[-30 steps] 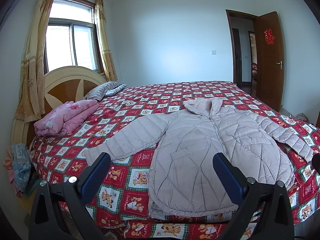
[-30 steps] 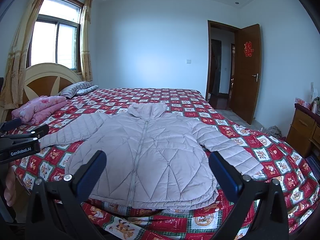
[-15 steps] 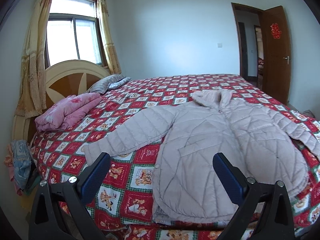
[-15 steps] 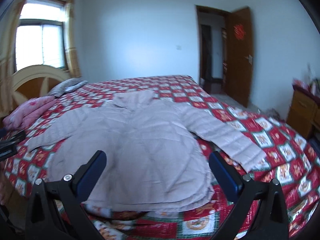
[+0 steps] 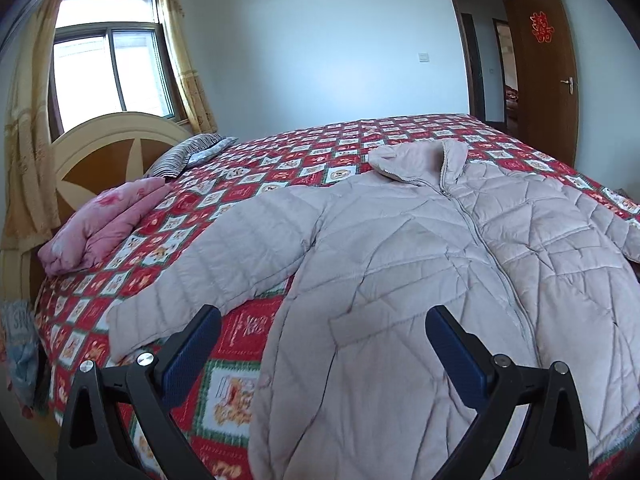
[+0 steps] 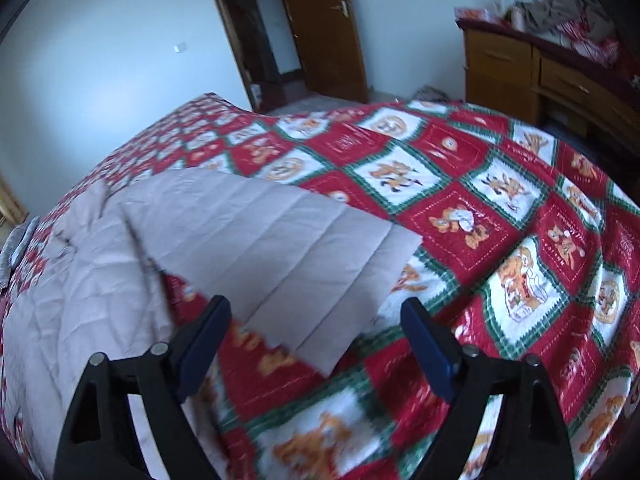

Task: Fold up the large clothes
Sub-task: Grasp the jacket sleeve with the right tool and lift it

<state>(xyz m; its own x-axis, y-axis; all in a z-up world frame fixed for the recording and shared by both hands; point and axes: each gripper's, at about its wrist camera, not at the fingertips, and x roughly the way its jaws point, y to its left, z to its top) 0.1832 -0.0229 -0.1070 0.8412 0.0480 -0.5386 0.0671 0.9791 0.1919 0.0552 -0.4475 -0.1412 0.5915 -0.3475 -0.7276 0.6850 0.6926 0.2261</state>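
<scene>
We see bare red patchwork bedspread (image 6: 472,216) around the pale quilted jacket's sleeve (image 6: 280,248); a folded pink blanket (image 5: 104,224) lies well apart by the headboard.

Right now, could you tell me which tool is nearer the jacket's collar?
Left, probably. The left tool hovers over the lower front, facing the collar; the right tool hovers by a sleeve cuff.

Right tool (image 6: 316,340) spread wide above jacket sleeve (image 6: 280,248), red patchwork quilt (image 6: 500,216), wooden dresser (image 6: 532,68) beyond
</scene>
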